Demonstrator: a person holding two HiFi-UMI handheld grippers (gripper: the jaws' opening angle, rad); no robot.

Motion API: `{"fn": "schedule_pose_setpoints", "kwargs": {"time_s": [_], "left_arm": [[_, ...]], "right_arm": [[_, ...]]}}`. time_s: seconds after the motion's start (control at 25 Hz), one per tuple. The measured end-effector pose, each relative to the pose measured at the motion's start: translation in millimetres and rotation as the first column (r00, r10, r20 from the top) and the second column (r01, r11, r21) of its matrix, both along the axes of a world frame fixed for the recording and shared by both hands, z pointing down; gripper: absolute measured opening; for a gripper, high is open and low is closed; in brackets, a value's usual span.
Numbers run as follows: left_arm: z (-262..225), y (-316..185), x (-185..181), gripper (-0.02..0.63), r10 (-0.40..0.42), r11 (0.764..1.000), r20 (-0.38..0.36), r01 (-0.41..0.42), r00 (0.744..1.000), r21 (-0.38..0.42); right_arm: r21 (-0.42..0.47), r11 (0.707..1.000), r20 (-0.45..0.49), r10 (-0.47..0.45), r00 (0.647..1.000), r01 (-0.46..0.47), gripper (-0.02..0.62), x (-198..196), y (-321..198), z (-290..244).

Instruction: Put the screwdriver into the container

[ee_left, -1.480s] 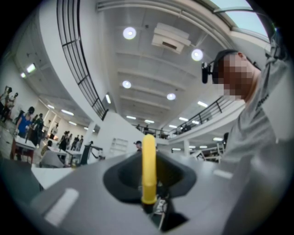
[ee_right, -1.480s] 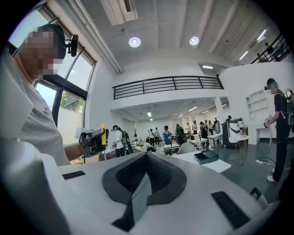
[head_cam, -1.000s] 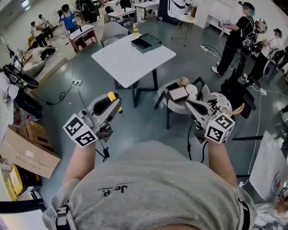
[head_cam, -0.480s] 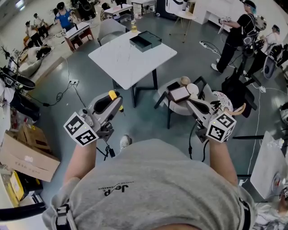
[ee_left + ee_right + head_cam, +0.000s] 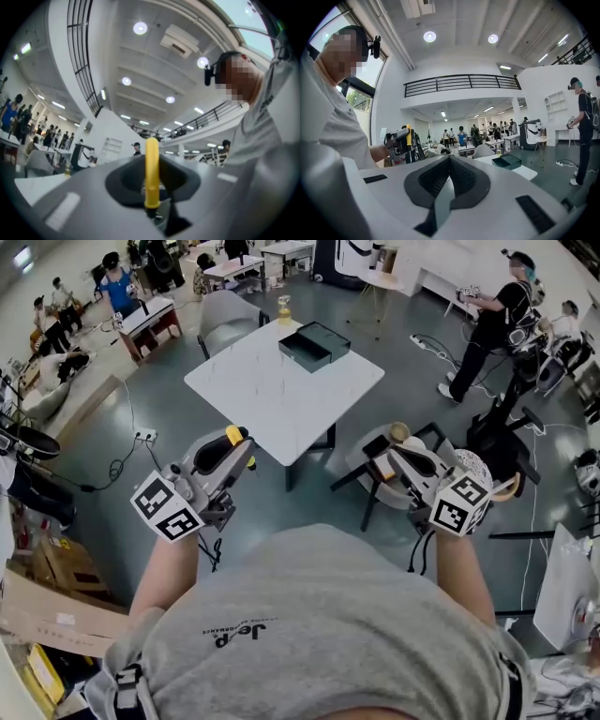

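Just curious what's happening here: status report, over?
Left gripper shut on yellow screwdriver. Right gripper shut, empty. Container sits on white table ahead, not reached. Only floor between.

Yellow screwdriver point(image 5: 151, 180) upright in left claw point(image 5: 152, 161)

grey, seemingly printed t-shirt point(image 5: 319, 615); left claw point(image 5: 240, 454) and right claw point(image 5: 396, 455) grey.

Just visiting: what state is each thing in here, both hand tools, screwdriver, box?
Left gripper: fingers shut on the screwdriver.
Screwdriver: held in the air, outside the container.
Right gripper: fingers shut, empty.
Container: open on top, on the white table.
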State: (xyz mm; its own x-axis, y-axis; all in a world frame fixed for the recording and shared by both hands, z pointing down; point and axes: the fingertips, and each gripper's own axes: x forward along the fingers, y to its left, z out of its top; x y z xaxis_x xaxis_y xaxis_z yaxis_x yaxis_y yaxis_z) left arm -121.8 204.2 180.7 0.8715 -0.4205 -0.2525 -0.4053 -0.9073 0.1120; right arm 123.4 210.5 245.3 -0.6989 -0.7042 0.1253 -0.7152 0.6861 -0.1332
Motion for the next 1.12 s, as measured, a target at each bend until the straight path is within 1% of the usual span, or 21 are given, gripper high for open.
{"fn": "schedule_pose_setpoints", "kwargs": {"time_s": [0.12,0.24,0.4,0.56,0.72,0.92,1.12], "left_arm": [[-5,-48,-35,0.078,0.024,1.000,-0.002,-0.024,1.000,-0.001],[-7,-91,-66,0.078,0.034,0.999,-0.014,-0.034,0.999,-0.009],[-3,-132,-96,0.078,0.046,0.999,-0.030,-0.046,0.999,-0.014],[12,-170,-122,0.078,0.040,0.998,-0.044,-0.042,0.998,-0.053],[25,-201,-136,0.078,0.030,0.994,-0.071,-0.037,0.997,-0.102],[34,-229,-138,0.078,0.024,0.992,-0.072,-0.033,0.997,-0.121],[37,-235,-138,0.078,0.010,0.992,-0.062,-0.018,0.998,-0.126]], "right_arm": [[0.013,1.000,0.002,0.022,1.000,-0.022,0.008,-35,-42,-9],[0.005,0.999,-0.004,0.033,0.999,-0.033,0.008,-66,-80,-11],[-0.022,0.998,-0.014,0.052,0.999,-0.052,0.008,-95,-119,-5],[-0.046,0.997,-0.036,0.054,0.998,-0.055,0.008,-116,-153,0],[-0.082,0.995,-0.057,0.045,0.997,-0.049,0.009,-130,-183,4],[-0.073,0.997,-0.061,0.024,0.998,-0.028,0.008,-135,-218,5],[-0.080,0.997,-0.054,0.002,0.999,-0.006,0.008,-138,-235,3]]}}
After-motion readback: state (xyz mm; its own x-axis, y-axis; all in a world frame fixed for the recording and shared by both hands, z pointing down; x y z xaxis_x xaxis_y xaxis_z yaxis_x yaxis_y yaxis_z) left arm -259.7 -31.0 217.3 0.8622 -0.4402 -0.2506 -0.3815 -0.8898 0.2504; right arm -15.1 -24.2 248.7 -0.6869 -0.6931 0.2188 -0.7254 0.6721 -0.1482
